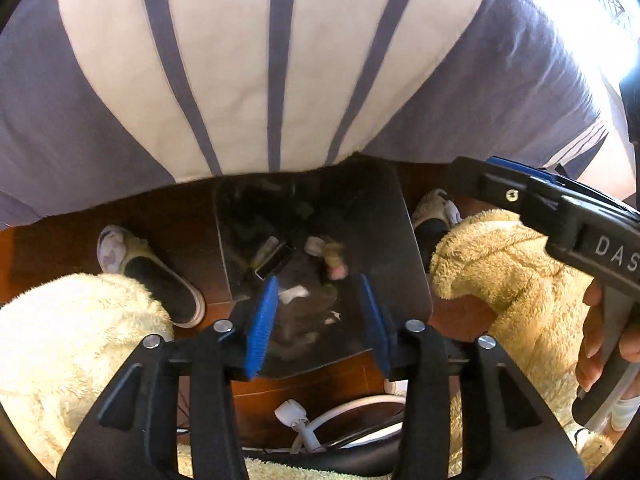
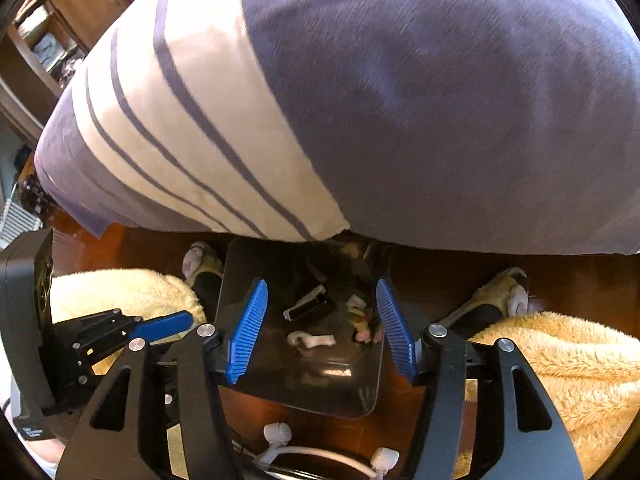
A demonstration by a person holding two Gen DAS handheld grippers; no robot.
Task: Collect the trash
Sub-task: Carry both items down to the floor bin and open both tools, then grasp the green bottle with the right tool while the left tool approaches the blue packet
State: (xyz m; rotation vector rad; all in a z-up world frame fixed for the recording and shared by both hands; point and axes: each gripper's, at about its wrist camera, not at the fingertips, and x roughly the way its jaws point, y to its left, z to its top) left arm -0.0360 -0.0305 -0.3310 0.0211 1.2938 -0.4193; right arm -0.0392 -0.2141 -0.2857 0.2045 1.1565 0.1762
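A black trash bin (image 1: 400, 248) stands on the wooden floor below both grippers; it also shows in the right wrist view (image 2: 240, 280). Inside lie a small black-and-white box (image 1: 276, 262) (image 2: 308, 306), a white crumpled scrap (image 1: 294, 293) (image 2: 312, 340) and a pink and yellow wrapper (image 1: 335, 262) (image 2: 362, 320). My left gripper (image 1: 320, 320) is open and empty above the bin. My right gripper (image 2: 322, 330) is open and empty above the bin; its body shows at the right of the left wrist view (image 1: 560, 216).
A bed with purple and white striped bedding (image 1: 280, 60) (image 2: 320, 100) hangs over the bin's far side. The person's slippered feet (image 1: 152, 272) (image 2: 500, 292) and fluffy yellow trouser legs (image 1: 512, 272) (image 2: 560, 352) flank the bin. White cables and plugs (image 1: 304, 420) (image 2: 280, 436) lie on the floor near me.
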